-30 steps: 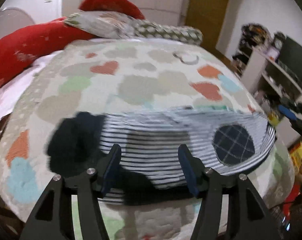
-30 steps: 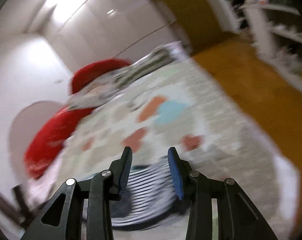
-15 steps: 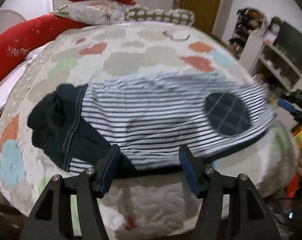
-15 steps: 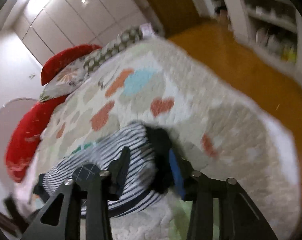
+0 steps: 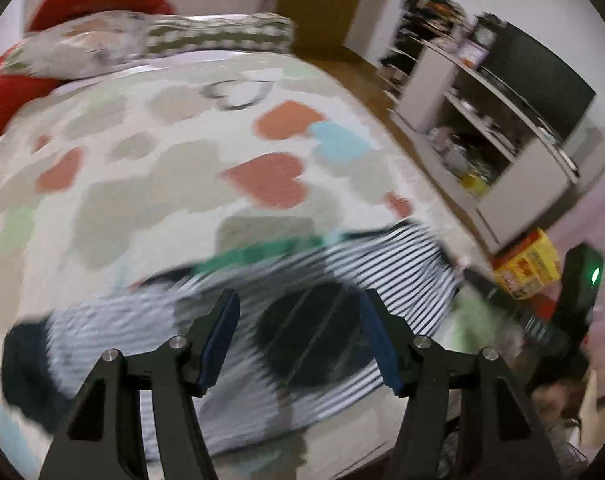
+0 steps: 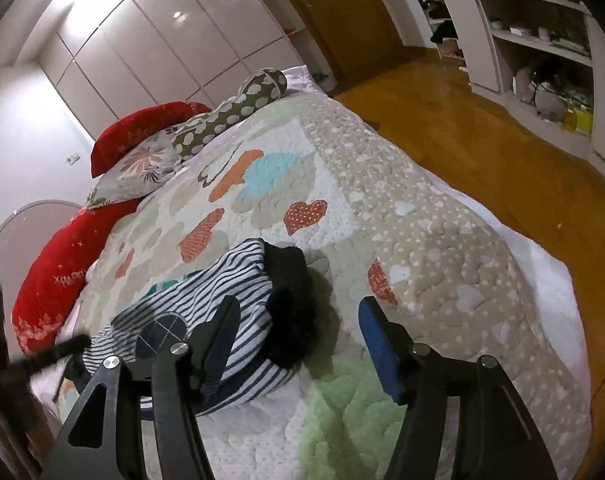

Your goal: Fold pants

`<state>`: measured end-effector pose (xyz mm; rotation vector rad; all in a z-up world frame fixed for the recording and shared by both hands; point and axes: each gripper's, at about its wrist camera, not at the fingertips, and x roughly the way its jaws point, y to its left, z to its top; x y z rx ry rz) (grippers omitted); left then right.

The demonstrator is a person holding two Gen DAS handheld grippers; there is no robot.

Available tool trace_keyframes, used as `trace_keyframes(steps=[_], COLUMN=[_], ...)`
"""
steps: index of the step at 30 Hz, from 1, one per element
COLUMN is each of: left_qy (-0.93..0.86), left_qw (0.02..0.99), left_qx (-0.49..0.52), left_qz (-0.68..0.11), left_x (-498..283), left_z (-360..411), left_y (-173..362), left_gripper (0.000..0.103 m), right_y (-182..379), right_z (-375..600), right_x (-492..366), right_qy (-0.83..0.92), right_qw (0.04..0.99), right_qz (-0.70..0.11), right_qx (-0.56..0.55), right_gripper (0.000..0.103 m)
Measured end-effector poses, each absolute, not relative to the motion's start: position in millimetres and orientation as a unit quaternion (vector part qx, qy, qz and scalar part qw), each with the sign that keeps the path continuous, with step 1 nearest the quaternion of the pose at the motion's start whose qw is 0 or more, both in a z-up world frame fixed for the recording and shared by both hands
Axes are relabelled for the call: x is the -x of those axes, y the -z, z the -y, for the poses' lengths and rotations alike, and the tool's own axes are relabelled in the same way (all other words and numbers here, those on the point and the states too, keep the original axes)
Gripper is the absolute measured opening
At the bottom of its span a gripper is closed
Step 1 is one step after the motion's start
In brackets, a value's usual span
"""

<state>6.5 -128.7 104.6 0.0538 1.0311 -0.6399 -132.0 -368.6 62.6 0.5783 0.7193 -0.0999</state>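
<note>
The striped navy-and-white pants lie folded on the heart-patterned quilt, with a dark checked round patch and a dark cuff at the left end. The left wrist view is blurred. My left gripper is open and empty, just above the patch. In the right wrist view the pants lie with a dark bunched end on the right. My right gripper is open and empty, over that dark end.
Red cushions and patterned pillows lie at the head of the bed. A white shelf unit and wooden floor are to the right. A yellow box sits by the bed edge.
The left gripper has swung right along the pants, from the dark cuff end toward the patch. The right gripper has opened wider and the view has steadied.
</note>
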Motion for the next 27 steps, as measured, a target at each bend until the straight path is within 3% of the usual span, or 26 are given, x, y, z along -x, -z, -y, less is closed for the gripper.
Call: trace_keyframes(steps=[10, 18, 19, 20, 21, 27], left_qy=[0.374, 0.402, 0.404, 0.405, 0.413, 0.425], left_qw=[0.74, 0.7, 0.703, 0.706, 0.701, 0.738], left_qx=[-0.077, -0.139, -0.156, -0.167, -0.164, -0.082], left_qz=[-0.554, -0.573, -0.564, -0.556, -0.557, -0.517], left_x=[-53.7, -53.5, -49.3, -45.6, -43.4, -41.7], left_z=[264.1, 315.7, 317.3, 316.6, 313.1, 259.4], left_y=[-60.2, -26.2, -27.7, -29.8, -32.4, -69.6], left_gripper=[0.065, 0.07, 0.048, 0.018, 0.018, 0.017], right_y=[-48.3, -48.8, -48.4, -47.0, -44.9, -65.5], right_z=[358.9, 340.1, 335.6, 332.5, 332.0, 330.4], right_x=[130.1, 112.0, 108.4, 105.1, 102.2, 105.3], right_qy=[0.005, -0.016, -0.019, -0.022, -0.025, -0.051], right_qw=[0.897, 0.904, 0.906, 0.906, 0.903, 0.908], right_qz=[-0.349, -0.362, -0.365, -0.369, -0.375, -0.351], right_qx=[-0.272, -0.225, -0.212, -0.205, -0.206, -0.222], right_gripper=[0.073, 0.074, 0.07, 0.046, 0.023, 0.021])
